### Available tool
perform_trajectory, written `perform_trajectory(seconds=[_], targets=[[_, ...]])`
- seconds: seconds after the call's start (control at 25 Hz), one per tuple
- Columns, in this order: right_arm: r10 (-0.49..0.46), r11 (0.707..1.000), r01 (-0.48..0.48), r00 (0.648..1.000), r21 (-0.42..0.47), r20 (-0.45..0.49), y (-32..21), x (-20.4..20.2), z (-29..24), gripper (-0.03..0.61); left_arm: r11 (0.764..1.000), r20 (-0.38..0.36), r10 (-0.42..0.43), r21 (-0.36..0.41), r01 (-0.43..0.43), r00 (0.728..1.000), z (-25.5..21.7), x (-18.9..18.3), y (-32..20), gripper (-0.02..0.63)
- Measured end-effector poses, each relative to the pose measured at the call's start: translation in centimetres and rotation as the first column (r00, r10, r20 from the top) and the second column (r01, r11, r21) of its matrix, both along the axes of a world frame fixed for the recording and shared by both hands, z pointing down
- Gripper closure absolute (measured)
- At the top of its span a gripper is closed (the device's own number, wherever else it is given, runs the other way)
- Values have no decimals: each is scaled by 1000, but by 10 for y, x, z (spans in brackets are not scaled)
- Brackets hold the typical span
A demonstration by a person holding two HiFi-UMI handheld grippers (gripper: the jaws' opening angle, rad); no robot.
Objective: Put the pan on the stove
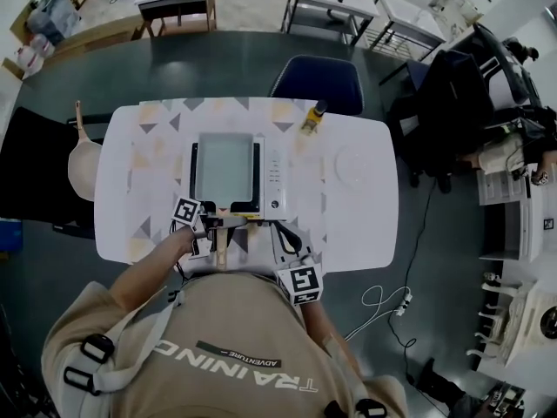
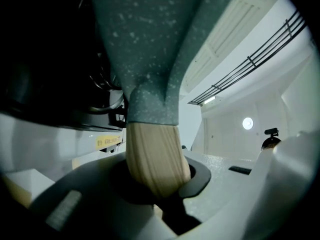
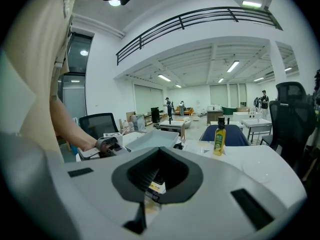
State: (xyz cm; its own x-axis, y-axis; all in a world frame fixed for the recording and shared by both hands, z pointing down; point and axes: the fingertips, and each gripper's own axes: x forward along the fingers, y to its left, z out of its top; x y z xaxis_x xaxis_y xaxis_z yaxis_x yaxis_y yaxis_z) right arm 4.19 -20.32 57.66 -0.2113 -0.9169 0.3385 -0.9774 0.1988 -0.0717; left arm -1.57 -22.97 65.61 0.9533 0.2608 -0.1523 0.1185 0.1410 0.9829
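Reading stuff was rough: only "ADVENTURE" on the shirt (image 1: 239, 362) came through, and the yellow sticker (image 2: 107, 142) was too blurry. Left tool (image 2: 157, 184) was clamped on the pan's (image 1: 224, 168) wooden handle (image 2: 152, 159), with the pan over the stove (image 1: 275, 181) just ahead. Right tool (image 3: 155, 184) was pinched together and empty, close beside it.
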Motion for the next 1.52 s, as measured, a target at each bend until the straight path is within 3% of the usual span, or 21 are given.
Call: perform_trajectory(seconds=[0.48,1.12,1.32,1.52], targets=[[20,1000,-20,1000,-2,-2,17,7,1,574,997,29,-32,-70,34,999,1,3,-2,584],[10,997,-8,999,80,-32,10,23,-29,574,995,17,-66,-74,67,998,-4,5,-4,588],[-5,998,10,998,68,-62,12,35,-34,574,994,25,-85,-67,86,996,-2,8,-6,588],[-3,998,5,999,57,-34,16,37,-30,574,993,24,-89,-69,91,996,-1,11,-3,588]])
